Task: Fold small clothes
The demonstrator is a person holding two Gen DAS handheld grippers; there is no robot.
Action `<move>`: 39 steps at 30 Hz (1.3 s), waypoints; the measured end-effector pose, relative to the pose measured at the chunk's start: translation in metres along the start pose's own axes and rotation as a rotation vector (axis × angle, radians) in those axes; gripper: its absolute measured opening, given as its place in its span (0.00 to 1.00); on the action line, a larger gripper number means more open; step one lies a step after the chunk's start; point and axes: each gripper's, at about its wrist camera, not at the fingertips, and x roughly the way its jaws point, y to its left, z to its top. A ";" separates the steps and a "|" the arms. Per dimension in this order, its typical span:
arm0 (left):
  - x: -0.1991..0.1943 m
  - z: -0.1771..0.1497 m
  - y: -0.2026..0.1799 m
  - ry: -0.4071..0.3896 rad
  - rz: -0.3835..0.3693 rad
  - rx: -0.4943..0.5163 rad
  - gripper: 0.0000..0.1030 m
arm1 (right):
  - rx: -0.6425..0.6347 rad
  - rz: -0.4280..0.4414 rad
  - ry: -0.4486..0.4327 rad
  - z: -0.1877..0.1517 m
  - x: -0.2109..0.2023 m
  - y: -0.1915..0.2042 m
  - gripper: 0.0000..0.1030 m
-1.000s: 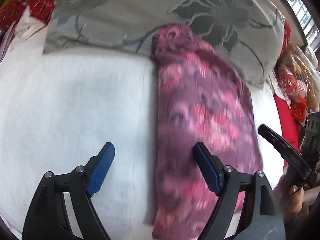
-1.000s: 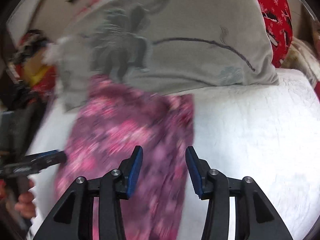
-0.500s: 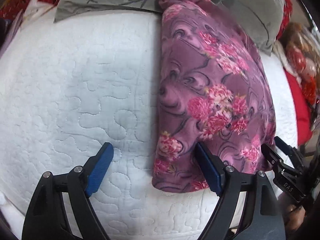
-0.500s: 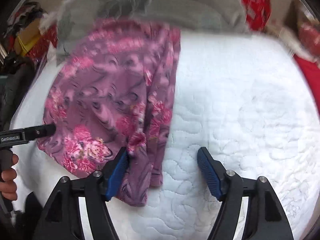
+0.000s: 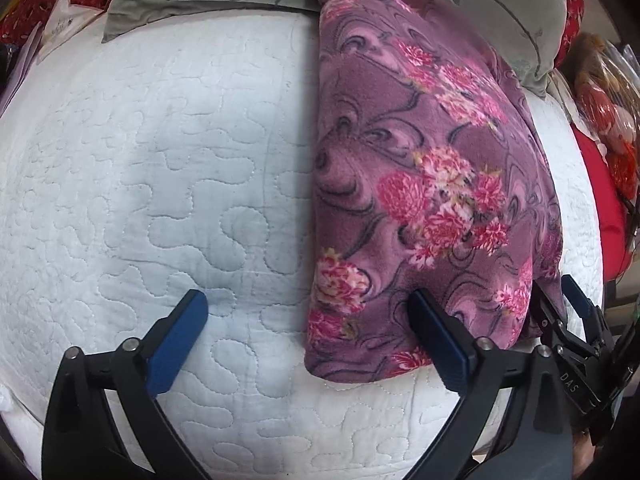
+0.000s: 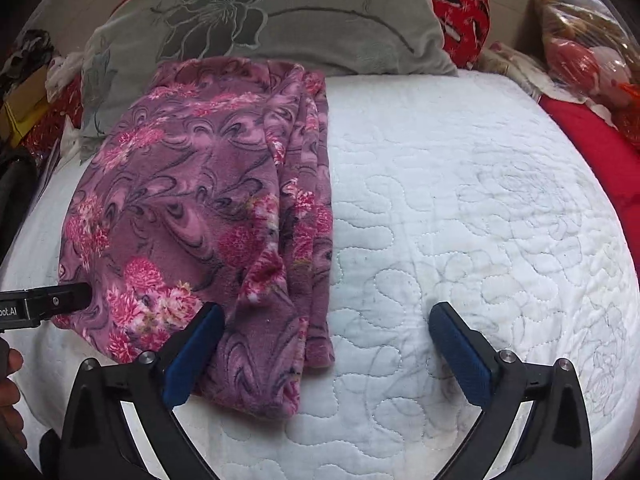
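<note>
The purple floral garment [image 5: 424, 184] is lying folded lengthwise on the white quilted bed [image 5: 160, 160], filling the right half of the left wrist frame, its far end resting against the grey pillow [image 6: 280, 12]. The left claw [image 5: 308, 336] is hanging wide apart over the garment's near left corner, holding nothing. The right claw [image 6: 326, 354] is likewise spread apart and empty at the loose layered edge. For a clean next fold, each claw should be pinching all layers at a near corner, lifting evenly.
</note>
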 end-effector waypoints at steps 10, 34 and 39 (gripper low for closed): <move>0.009 0.002 -0.013 -0.008 -0.001 0.008 1.00 | 0.008 0.017 -0.010 -0.002 -0.002 -0.002 0.99; 0.020 0.117 0.009 -0.063 -0.101 -0.119 1.00 | 0.149 0.254 0.052 0.140 0.069 -0.015 0.40; 0.024 0.123 0.011 -0.049 -0.123 -0.114 1.00 | 0.067 0.208 0.053 0.150 0.073 -0.002 0.40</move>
